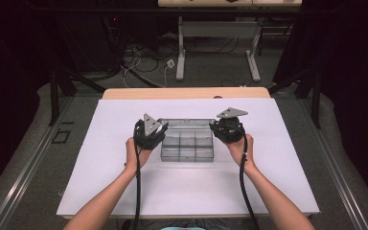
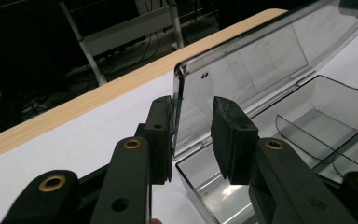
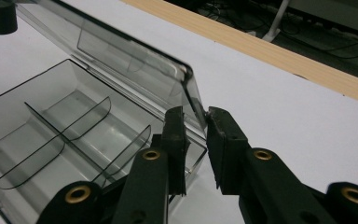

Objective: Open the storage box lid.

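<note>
A clear plastic box [image 1: 187, 143] with dividers sits in the middle of the white table [image 1: 100, 182], its lid [image 1: 187, 123] raised at the far side. The left gripper [image 1: 160, 132] is at the lid's left end and the right gripper [image 1: 213, 125] at its right end. In the left gripper view, the lid's side edge [image 2: 179, 112] stands between the 2 jaws, touching the left pad [image 2: 161, 135], while the right pad [image 2: 230, 137] stands a little apart, so the jaws are narrow but not clamped. In the right gripper view, the lid's corner [image 3: 193, 100] lies between the 2 narrowly spaced pads [image 3: 175, 140]; whether they press on it is hard to tell.
</note>
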`<state>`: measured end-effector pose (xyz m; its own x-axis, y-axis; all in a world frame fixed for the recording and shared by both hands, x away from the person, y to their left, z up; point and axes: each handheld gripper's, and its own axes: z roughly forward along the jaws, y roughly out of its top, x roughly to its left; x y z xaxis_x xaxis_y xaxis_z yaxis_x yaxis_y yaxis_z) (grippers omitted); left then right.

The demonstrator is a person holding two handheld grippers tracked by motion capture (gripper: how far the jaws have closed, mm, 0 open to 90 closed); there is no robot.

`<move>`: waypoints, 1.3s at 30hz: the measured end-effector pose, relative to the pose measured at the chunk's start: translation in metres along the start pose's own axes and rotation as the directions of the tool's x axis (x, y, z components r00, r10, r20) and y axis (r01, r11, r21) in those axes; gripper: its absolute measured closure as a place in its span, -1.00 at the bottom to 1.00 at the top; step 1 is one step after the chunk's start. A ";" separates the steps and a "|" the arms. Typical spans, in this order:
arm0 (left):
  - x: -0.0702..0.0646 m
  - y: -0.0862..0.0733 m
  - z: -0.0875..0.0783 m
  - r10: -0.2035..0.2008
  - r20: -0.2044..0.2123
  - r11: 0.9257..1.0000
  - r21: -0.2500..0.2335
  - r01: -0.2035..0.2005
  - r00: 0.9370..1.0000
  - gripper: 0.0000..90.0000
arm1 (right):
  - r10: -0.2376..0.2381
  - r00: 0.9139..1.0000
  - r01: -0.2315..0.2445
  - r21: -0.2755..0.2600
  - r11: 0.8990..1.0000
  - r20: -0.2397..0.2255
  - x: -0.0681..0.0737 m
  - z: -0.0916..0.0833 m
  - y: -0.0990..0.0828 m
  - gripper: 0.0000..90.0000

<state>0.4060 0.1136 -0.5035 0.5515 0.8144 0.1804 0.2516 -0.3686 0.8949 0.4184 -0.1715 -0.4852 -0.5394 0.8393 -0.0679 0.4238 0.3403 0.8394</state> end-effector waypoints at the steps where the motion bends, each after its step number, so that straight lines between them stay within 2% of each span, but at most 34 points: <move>1: 0.000 0.000 0.001 0.006 -0.002 1.000 0.004 -0.006 1.000 0.51 | 0.001 1.000 -0.001 0.001 1.000 0.001 -0.001 0.002 0.000 0.73; 13: 0.005 -0.006 0.019 -0.007 -0.012 0.999 0.037 0.007 1.000 0.52 | 0.031 0.999 -0.031 0.030 0.999 0.013 -0.008 0.024 -0.003 0.74; 19: 0.008 -0.012 0.028 -0.021 0.000 0.995 0.098 0.021 1.000 0.52 | 0.045 0.999 -0.046 0.045 0.998 0.022 -0.010 0.033 -0.006 0.75; 25: 0.011 -0.017 0.032 -0.052 0.018 0.990 0.129 0.049 0.998 0.52 | 0.048 0.998 -0.050 0.048 0.998 0.029 -0.013 0.039 -0.007 0.77; 26: 0.012 -0.018 0.033 -0.055 0.028 0.991 0.127 0.051 0.998 0.52 | 0.049 0.998 -0.050 0.042 0.998 0.030 -0.013 0.040 -0.008 0.77; 27: 0.011 -0.018 0.033 -0.067 0.062 0.992 0.115 0.059 0.996 0.54 | 0.049 0.998 -0.051 0.043 0.998 0.032 -0.013 0.041 -0.008 0.77; 28: 0.008 -0.017 0.033 -0.051 0.067 0.992 0.115 0.043 0.996 0.54 | 0.048 0.998 -0.049 0.042 0.998 0.035 -0.014 0.042 -0.008 0.77; 30: 0.000 -0.014 0.033 0.011 0.022 0.990 0.138 -0.014 1.000 0.53 | 0.057 0.998 -0.059 0.045 0.997 0.038 -0.014 0.043 -0.008 0.77; 32: -0.004 -0.011 0.032 0.024 0.023 0.992 0.126 -0.026 0.999 0.51 | 0.057 0.998 -0.059 0.055 0.997 0.038 -0.014 0.045 -0.008 0.74; 35: -0.003 -0.010 0.030 0.016 0.019 0.992 0.127 -0.018 1.000 0.45 | 0.048 0.998 -0.051 0.075 0.996 0.042 -0.012 0.046 -0.008 0.54; 36: -0.001 -0.011 0.029 0.006 0.018 0.991 0.131 -0.008 1.000 0.43 | 0.037 0.998 -0.041 0.085 0.996 0.052 -0.011 0.045 -0.007 0.53; 39: 0.006 -0.014 0.028 -0.018 0.010 0.988 0.153 0.016 1.000 0.30 | 0.009 0.999 -0.012 0.093 0.996 0.035 -0.012 0.042 -0.005 0.43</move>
<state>0.4281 0.1108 -0.5262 0.5551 0.8162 0.1603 0.3790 -0.4197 0.8247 0.4528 -0.1653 -0.5114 -0.5095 0.8568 -0.0796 0.4964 0.3683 0.7861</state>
